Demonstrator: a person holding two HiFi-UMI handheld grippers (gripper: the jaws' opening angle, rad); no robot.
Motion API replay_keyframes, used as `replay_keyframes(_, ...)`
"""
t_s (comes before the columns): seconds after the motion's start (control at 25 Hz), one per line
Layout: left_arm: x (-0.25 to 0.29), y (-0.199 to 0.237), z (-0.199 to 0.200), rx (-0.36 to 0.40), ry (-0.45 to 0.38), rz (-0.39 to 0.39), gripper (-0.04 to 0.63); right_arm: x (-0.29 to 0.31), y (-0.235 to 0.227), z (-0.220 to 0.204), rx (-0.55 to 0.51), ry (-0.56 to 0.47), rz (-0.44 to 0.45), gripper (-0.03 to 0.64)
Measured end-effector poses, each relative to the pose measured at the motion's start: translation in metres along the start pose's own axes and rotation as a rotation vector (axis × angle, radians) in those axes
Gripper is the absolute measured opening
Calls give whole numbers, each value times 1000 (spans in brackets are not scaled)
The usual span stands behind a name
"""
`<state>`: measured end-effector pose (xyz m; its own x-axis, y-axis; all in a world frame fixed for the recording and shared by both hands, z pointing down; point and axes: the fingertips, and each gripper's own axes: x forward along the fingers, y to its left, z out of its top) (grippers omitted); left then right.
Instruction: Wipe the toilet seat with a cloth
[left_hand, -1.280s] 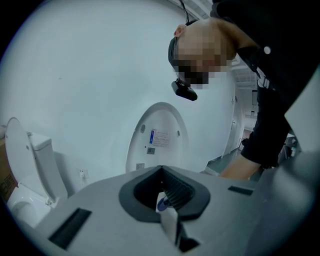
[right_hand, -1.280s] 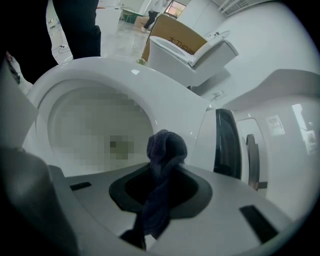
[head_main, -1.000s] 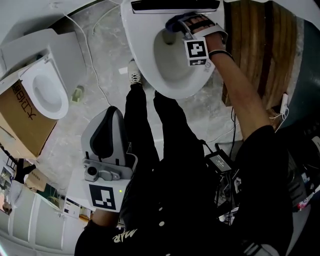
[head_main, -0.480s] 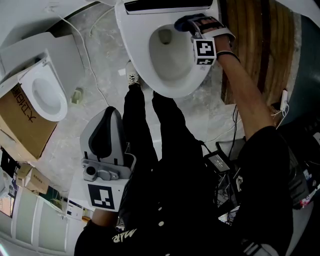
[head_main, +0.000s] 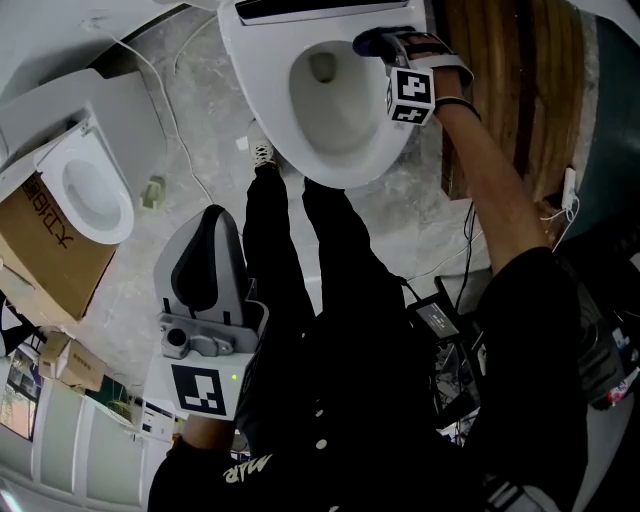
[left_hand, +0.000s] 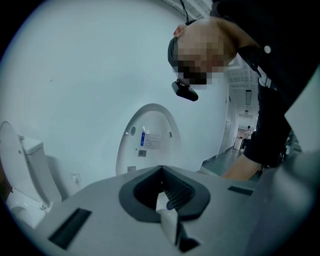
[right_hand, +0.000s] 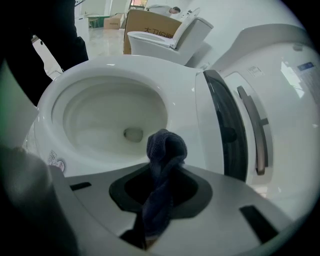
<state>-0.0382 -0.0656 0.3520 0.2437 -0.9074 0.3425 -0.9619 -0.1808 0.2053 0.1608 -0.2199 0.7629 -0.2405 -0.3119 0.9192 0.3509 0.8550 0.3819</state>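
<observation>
The white toilet seat (head_main: 395, 150) rings the open bowl (head_main: 325, 95) at the top of the head view. My right gripper (head_main: 375, 45) is at the seat's back right, shut on a dark blue cloth (head_main: 362, 41). In the right gripper view the twisted cloth (right_hand: 163, 165) sticks out of the jaws over the seat rim (right_hand: 182, 95), with the raised lid (right_hand: 280, 100) to the right. My left gripper (head_main: 212, 225) hangs low by the person's legs, away from the toilet. Seen in its own view, the left gripper (left_hand: 165, 200) is shut on nothing and points up at a wall.
A second toilet (head_main: 90, 185) and a cardboard box (head_main: 40, 245) stand on the left. Cables (head_main: 175, 110) run across the marble floor. A wooden panel (head_main: 510, 90) stands to the right of the toilet, and a power adapter (head_main: 435, 318) with wires lies beside the person's legs.
My right gripper has carried the cloth rightward along the back of the seat, from over the bowl toward the right rim. The left gripper has barely moved.
</observation>
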Motion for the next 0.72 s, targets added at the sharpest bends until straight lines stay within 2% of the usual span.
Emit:
replay_keyframes(0.4, -2, -8, 6, 9, -8, -29, 8, -12, 29, -10, 112, 21, 44, 83)
replay_keyframes(0.72, -14, -10, 10, 20, -24, -50, 8, -25, 65, -1, 135, 34, 92, 83)
